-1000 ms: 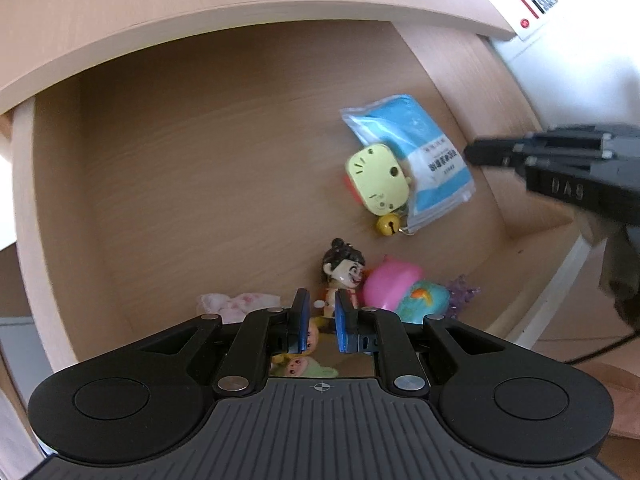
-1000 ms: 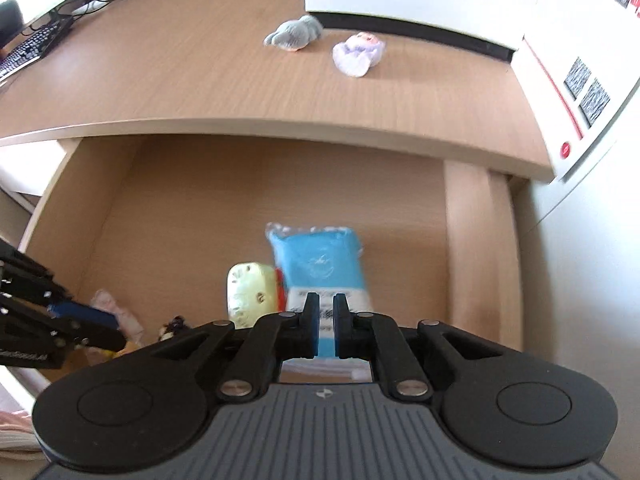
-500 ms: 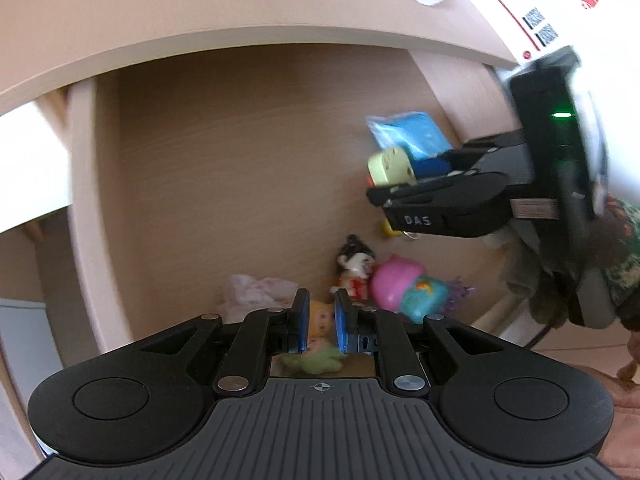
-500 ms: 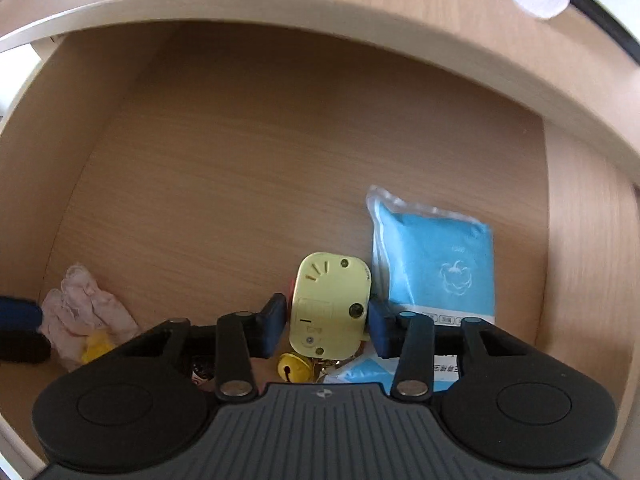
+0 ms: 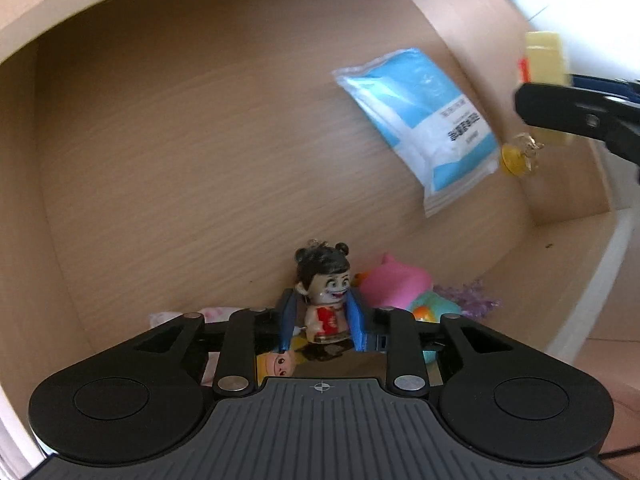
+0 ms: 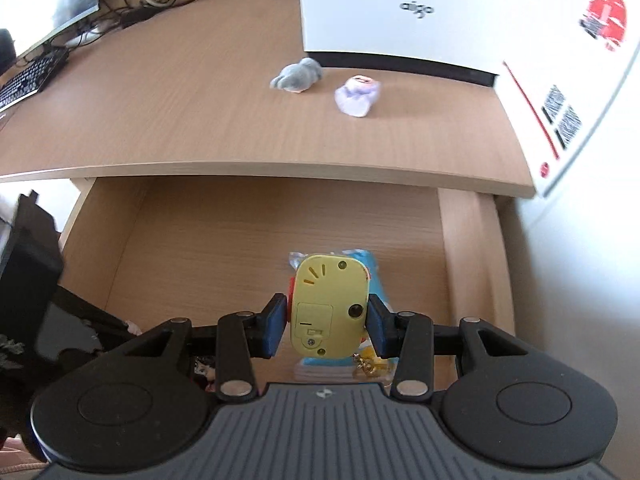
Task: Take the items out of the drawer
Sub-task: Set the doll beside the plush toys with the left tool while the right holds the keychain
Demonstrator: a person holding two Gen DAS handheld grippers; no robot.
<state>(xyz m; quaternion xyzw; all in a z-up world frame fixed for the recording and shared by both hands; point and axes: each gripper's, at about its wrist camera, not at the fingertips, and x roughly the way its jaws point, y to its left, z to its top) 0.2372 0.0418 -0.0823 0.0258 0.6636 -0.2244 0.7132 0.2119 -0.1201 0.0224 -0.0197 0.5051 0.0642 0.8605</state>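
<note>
Right wrist: right gripper [image 6: 327,322] clamps a smooth, rounded-rectangular yellow plastic toy [image 6: 328,308].

The open wooden drawer [image 5: 168,152] held a blue packet [image 5: 416,120], a doll figure [image 5: 326,300] and a pink toy [image 5: 400,286]; the desk [image 6: 160,120] above carried a grey plush [image 6: 298,76] and a lilac toy [image 6: 358,94].

I'm getting bright daylight washing out the white wall [image 6: 580,280] on the right. The drawer [image 5: 200,140] floor is sitting in softer shade under the desktop [image 6: 200,128]. Fisheye is bending every edge, and the packet [image 5: 420,120] is smearing with motion blur.
</note>
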